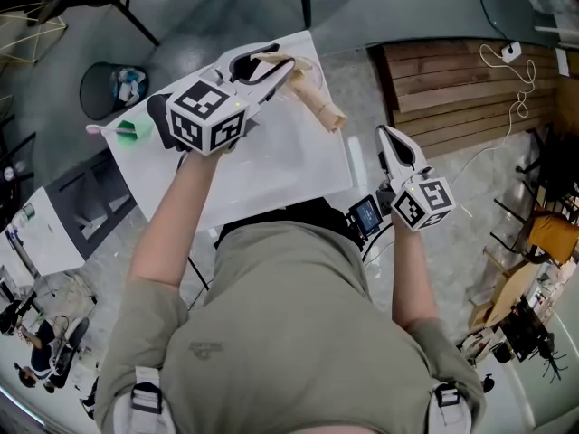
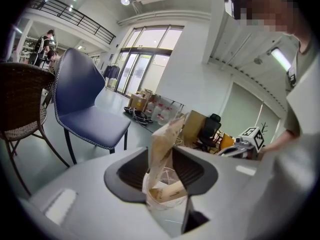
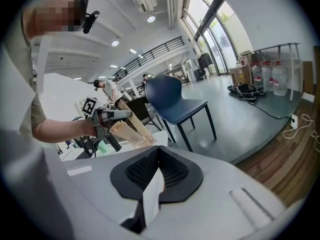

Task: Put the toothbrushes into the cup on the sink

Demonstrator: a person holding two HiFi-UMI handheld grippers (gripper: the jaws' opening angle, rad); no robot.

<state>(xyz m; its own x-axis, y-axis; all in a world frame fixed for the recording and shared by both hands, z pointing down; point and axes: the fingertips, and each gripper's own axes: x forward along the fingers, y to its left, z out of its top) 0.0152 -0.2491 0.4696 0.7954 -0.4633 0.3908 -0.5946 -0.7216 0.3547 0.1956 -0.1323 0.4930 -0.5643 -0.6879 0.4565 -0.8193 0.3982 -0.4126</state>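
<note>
Grey floor spread round one white sink (image 1: 271, 174). One blue chair (image 2: 87, 109) stood well past the left gripper's fingertips, off to their left, and one wooden platform (image 1: 452, 89) lay out beyond the right gripper's.

I counted two grippers, two toothbrushes and one cup. Both toothbrushes were in tan paper wrappers, and both had their lower ends down in the clear cup (image 2: 151, 198). The cup sat on the sink just below the left gripper's (image 2: 161, 159) fingertips.

The first toothbrush (image 2: 164, 139) stood nearly upright. Its long axis ran up out of the cup between the two fingers, with the top tipped a little toward the right-hand finger. Those fingers stood well apart, wider than the wrapper, which stood loose in the gap nearer the left-hand pad.

The second toothbrush (image 1: 318, 105) leaned steeply out of the cup. Its long axis slanted away from the left fingers, and its free end pointed toward the right gripper's side.

The right gripper (image 3: 159, 153) hung off the sink's edge, well apart from the cup, with its fingers closed together.

One green object (image 1: 134, 131) lay on the sink well back from the left fingers, and one dark bin (image 1: 116, 89) stood on the floor beyond it.
</note>
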